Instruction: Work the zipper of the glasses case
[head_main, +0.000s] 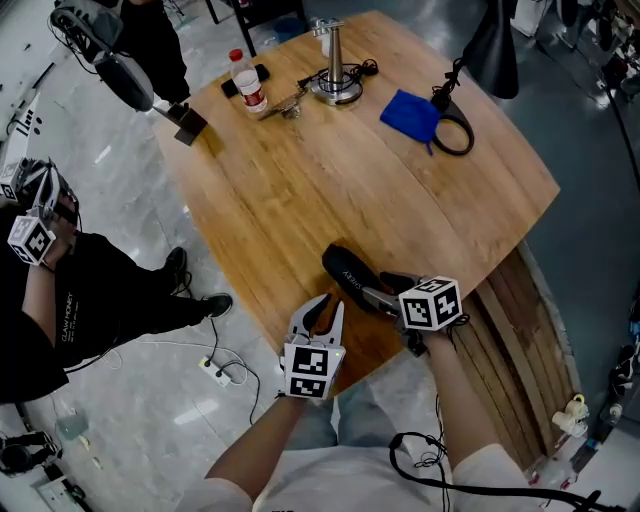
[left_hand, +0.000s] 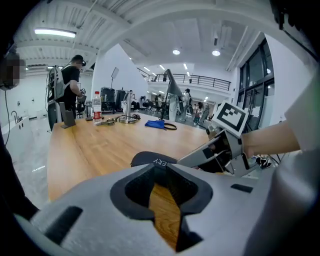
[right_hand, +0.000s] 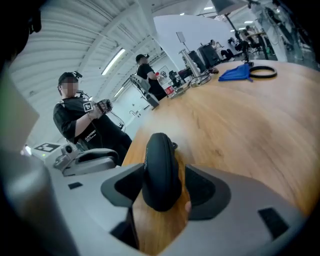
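Observation:
A black zip-up glasses case lies on the wooden table near its front edge. My right gripper reaches in from the right, and the case's near end sits between its wide-apart jaws. The left pad lies close to the case and a gap shows at the right pad. My left gripper hovers over the table edge just left of the case. Its jaws stand a narrow slit apart with only bare wood showing between them. The zipper pull cannot be made out.
At the table's far side stand a water bottle, a metal stand, a blue cloth and a black loop. A person in black sits to the left, off the table, holding another gripper.

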